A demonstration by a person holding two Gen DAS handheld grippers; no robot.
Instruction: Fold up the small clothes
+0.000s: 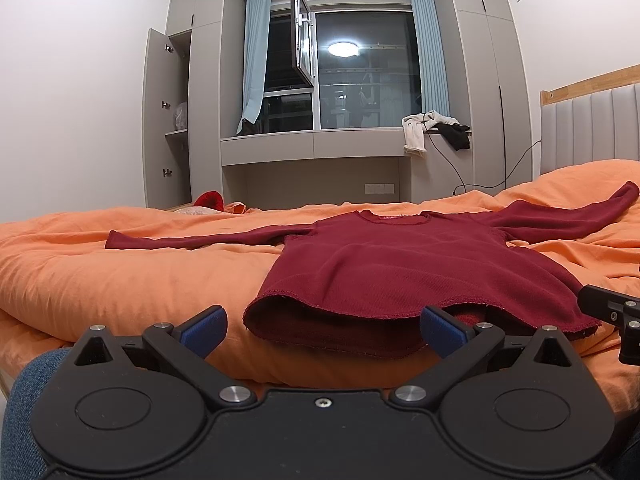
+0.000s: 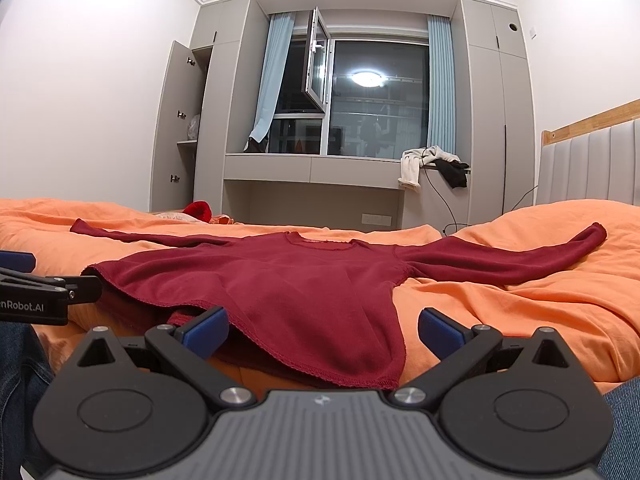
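A small dark red long-sleeved sweater lies flat on the orange bedcover, sleeves spread to both sides, hem toward me. It also shows in the right wrist view. My left gripper is open, its blue-padded fingers either side of the hem's left part, at the bed's near edge. My right gripper is open at the hem's right corner. Neither holds anything. The right gripper's tip shows at the right edge of the left wrist view.
The orange bedcover is rumpled, with a padded headboard at the right. A red item lies at the bed's far edge. Beyond stand a window seat with clothes, a cable, and an open wardrobe door.
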